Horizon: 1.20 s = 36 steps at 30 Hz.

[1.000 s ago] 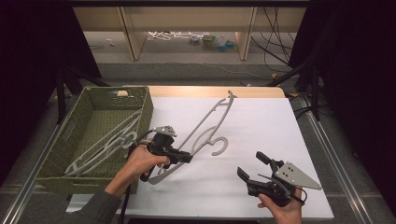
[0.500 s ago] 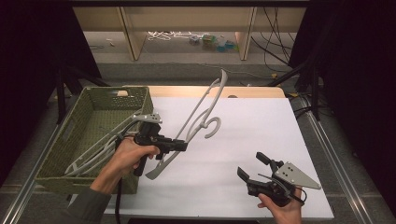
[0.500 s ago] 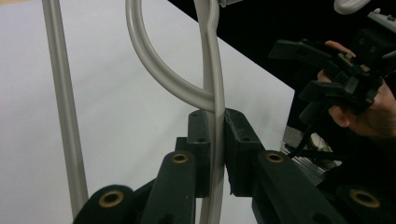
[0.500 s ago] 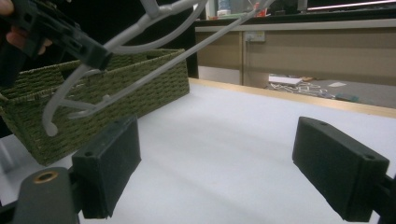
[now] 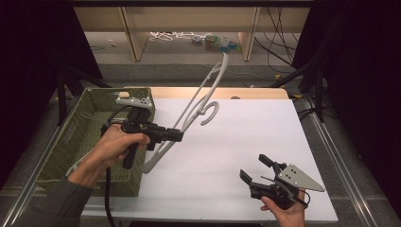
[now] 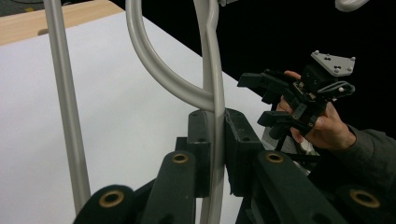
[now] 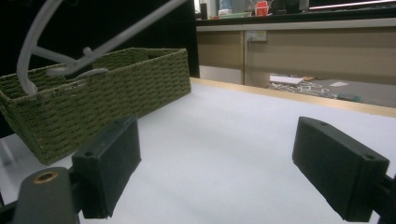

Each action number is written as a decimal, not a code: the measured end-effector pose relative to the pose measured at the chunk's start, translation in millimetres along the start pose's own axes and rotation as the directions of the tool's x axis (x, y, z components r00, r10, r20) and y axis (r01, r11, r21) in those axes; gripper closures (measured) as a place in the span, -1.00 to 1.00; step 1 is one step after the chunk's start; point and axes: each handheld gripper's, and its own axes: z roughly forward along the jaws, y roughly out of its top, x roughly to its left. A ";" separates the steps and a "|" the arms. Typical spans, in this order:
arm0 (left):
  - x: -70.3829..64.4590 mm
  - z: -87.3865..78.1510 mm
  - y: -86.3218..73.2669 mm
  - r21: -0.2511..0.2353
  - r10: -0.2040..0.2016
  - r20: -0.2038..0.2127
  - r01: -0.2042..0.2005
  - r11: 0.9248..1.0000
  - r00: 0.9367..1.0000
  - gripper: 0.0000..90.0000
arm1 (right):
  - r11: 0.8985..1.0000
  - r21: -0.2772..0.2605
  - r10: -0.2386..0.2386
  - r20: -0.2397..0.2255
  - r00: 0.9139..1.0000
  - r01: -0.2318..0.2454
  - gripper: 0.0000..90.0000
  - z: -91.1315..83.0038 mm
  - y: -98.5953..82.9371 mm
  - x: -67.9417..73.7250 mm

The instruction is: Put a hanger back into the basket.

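So we're mid-carry here: our left tool (image 5: 177,135) has its jaws clamped on the rod of a grey hanger (image 5: 201,97), and the hanger is lifted clear of the white counter (image 5: 265,127), tilted so its top end points up and away from us. In the left gripper view the rod runs straight up between the two pads (image 6: 236,140), pinched tight, with the curved hook branching off just above them.

Our guess is the hanger is headed for the green woven basket (image 5: 71,142), which sits right beside the left tool at the counter's left edge and already has at least one more hanger (image 5: 90,156) lying in it. The next move probably calls for swinging left over the rim and tipping the long piece flat enough that it goes in without catching on the wall or tangling with what's inside.

Our right tool (image 5: 260,176) is parked low near the counter's front edge, jaws wide apart, nothing in them, well away from the hanger.
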 end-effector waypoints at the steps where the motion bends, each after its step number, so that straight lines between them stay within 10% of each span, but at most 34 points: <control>1: -0.5 -5.0 1.8 0.009 0.003 -0.007 -0.003 1.000 1.000 0.82 | 1.000 0.000 0.000 0.000 1.000 0.000 -0.64 0.2 0.0 0.0; 10: 5.9 -58.0 11.8 -0.054 -0.011 -0.088 0.006 0.999 0.996 0.82 | 1.000 0.026 -0.007 -0.001 1.000 0.007 -0.64 -0.3 0.2 -0.5; 19: 20.9 -102.1 -7.9 -0.030 -0.033 -0.204 0.027 0.999 0.978 0.82 | 1.000 0.010 -0.001 0.000 1.000 0.001 -0.64 1.3 -0.6 -0.1; 36: 78.4 -129.6 -56.5 0.009 -0.084 -0.295 0.091 0.996 0.952 0.82 | 0.999 0.033 -0.005 -0.005 1.000 0.005 -0.65 2.6 -1.2 -0.6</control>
